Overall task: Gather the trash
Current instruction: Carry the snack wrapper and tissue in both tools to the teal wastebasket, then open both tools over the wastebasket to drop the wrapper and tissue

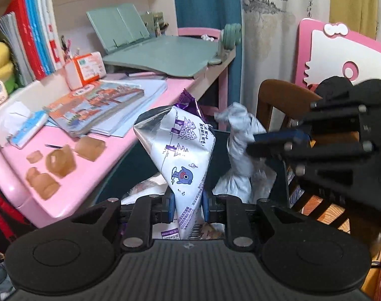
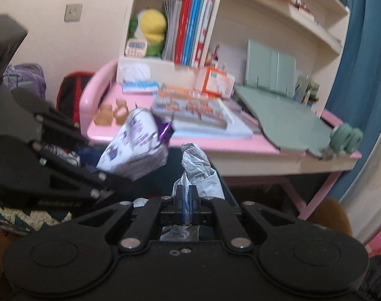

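My left gripper (image 1: 187,204) is shut on a white and purple snack wrapper (image 1: 180,148) that stands up between its pads above a dark bin. The wrapper also shows in the right wrist view (image 2: 132,140), blurred, with the left gripper at the left. My right gripper (image 2: 187,198) is shut on a crumpled grey plastic bag (image 2: 198,168). In the left wrist view the right gripper (image 1: 255,143) comes in from the right and holds that grey bag (image 1: 240,155) beside the wrapper.
A dark bin (image 1: 140,160) with paper trash sits below both grippers, next to a pink desk (image 1: 95,175). On the desk lie books (image 1: 97,105), amber blocks (image 1: 57,163), a tissue pack (image 1: 27,130) and a green reading stand (image 1: 165,55). A wooden chair (image 1: 278,100) stands at the right.
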Demonstrator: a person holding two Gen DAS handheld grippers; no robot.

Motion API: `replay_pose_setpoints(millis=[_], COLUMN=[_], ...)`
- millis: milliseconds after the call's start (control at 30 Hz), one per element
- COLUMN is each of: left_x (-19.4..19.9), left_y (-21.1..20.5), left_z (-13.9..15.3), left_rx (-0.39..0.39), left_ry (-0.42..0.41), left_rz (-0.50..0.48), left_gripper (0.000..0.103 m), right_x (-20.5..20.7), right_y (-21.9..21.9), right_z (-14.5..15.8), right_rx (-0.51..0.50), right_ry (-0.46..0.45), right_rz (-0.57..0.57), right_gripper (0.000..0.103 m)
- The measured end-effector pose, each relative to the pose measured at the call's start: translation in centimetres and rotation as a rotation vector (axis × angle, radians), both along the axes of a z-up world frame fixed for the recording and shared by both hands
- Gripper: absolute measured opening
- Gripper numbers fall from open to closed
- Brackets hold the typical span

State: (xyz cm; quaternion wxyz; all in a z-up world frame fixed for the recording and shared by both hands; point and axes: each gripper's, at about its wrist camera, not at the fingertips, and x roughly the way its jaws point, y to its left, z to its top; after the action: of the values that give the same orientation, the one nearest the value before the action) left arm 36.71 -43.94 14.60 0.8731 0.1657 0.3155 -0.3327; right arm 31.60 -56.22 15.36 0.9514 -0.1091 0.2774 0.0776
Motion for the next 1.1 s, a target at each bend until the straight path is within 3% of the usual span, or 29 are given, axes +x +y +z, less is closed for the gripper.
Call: replay_pose_setpoints(millis=[300, 467, 567, 667, 733, 800, 1100], left_x=[2.4, 3.2, 3.5, 3.6, 3.5, 3.2, 1.8], left_y=[-2.5, -2.9, -3.0, -3.0, -3.0, -2.8, -1.1], left_z=[-3.6, -4.4, -4.7, -4.9, -4.9, -4.9, -3.2], left_rx=[0.051, 0.073, 0.072, 0.075, 0.083, 0.084, 0.041], left_ry=[0.085, 0.129, 0.158, 0.164, 0.148, 0.132, 0.111], left_rz=[-0.01, -0.009, -0.008, 0.0, 0.012, 0.01, 0.024], left_gripper=[0.02, 0.02, 0.021, 0.033, 0.051, 0.057, 0.07], right_x=[2.5, 3.2, 3.4, 3.6, 3.5, 3.4, 1.9], right_y=[-0.3, -0.6, -1.0, -1.3, -1.5, -1.5, -1.3], right_z=[-3.1, -3.6, -3.9, -4.1, -4.2, -4.2, -2.0], right_rx=[0.006, 0.02, 0.038, 0.056, 0.062, 0.063, 0.074], right_ry=[0.171, 0.227, 0.256, 0.278, 0.289, 0.289, 0.245], right_rz=[-0.003, -0.022, -0.041, -0.058, -0.064, -0.069, -0.076], right_gripper=[0.004, 0.008, 0.016, 0.019, 0.02, 0.02, 0.036])
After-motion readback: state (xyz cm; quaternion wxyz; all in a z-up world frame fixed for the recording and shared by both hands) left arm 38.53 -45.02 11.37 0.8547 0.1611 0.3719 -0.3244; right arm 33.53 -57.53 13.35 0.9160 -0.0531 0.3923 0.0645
